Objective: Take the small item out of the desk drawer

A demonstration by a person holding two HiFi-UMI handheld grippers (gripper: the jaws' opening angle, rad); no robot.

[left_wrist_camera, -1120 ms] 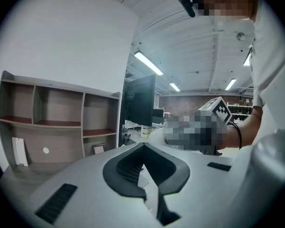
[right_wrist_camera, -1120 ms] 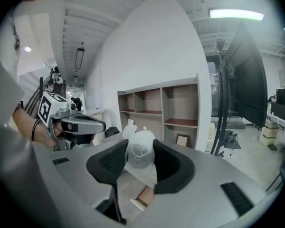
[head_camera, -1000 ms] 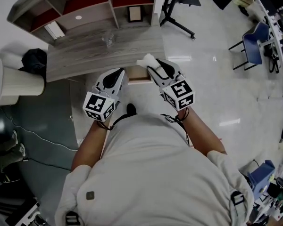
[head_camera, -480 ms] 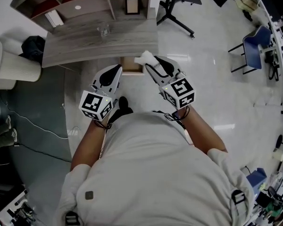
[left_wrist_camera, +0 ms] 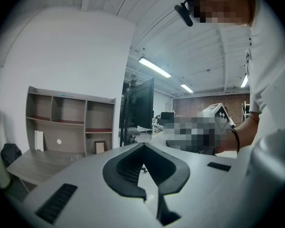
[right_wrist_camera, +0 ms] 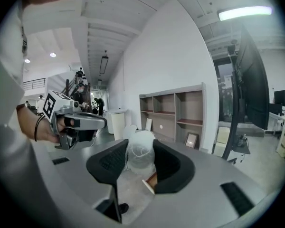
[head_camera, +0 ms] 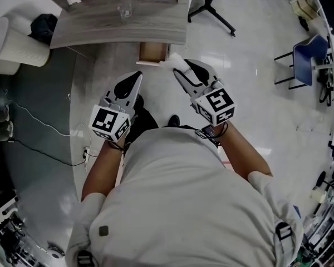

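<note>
Head view: the drawer (head_camera: 153,52) hangs open under the grey surface (head_camera: 111,24). The right gripper (head_camera: 178,70) holds the small item (head_camera: 173,62), a whitish wad, outside the drawer, near its front corner. The left gripper (head_camera: 136,78) is alongside, apart.

Left gripper view: the jaws meet at the tips, with nothing between them.

Right gripper view: the jaws stand partly apart, pressing both sides of the translucent item. It looks soft and light and is held near the tips, so a slackened squeeze or quick swing could drop it to the floor

White small item (head_camera: 173,61), grey wood-grain desk (head_camera: 100,29), tan drawer (head_camera: 153,52)
</note>
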